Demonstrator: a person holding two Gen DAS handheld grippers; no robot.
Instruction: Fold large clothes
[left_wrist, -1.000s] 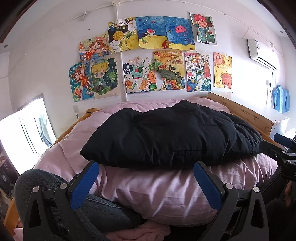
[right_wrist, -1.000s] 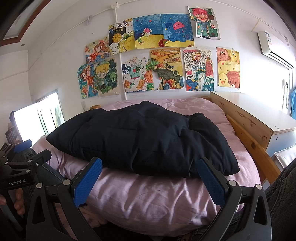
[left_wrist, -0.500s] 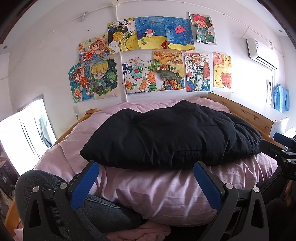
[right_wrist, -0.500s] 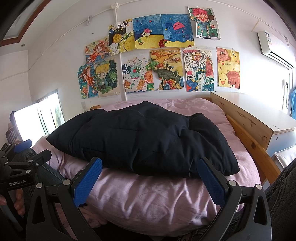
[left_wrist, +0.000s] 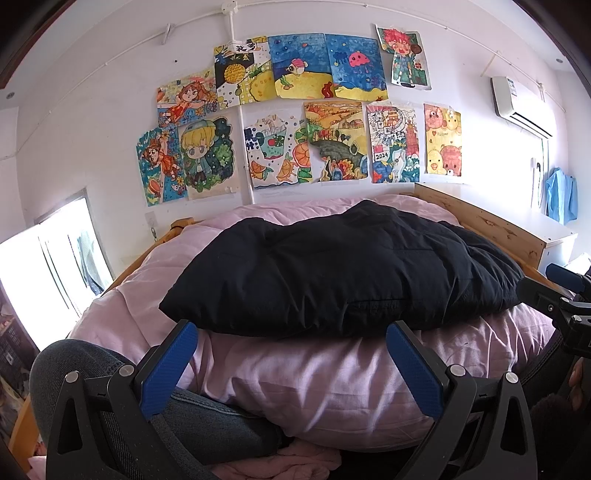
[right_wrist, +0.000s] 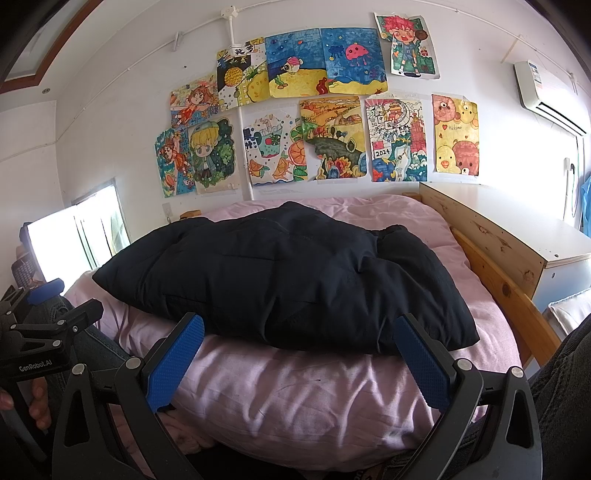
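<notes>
- A black padded jacket (left_wrist: 343, 273) is seen lying in a compact bundle on the pink duvet (left_wrist: 314, 380).
- Left gripper (left_wrist: 291, 363) and right gripper (right_wrist: 299, 360) are held short of the jacket, fingers spread, nothing gripped.
- Whether folding is complete cannot be determined.
- Any grasp is best taken at the jacket's near hem.

A bed (left_wrist: 484, 221) with a pale wooden frame is set against the white wall, and its top is covered by a puffy pink duvet (left_wrist: 317, 384). A bulky black padded coat (left_wrist: 332, 273) is laid across the middle of the duvet, bunched and rumpled. The duvet's front edge is seen creased and bulging below the coat.
</notes>
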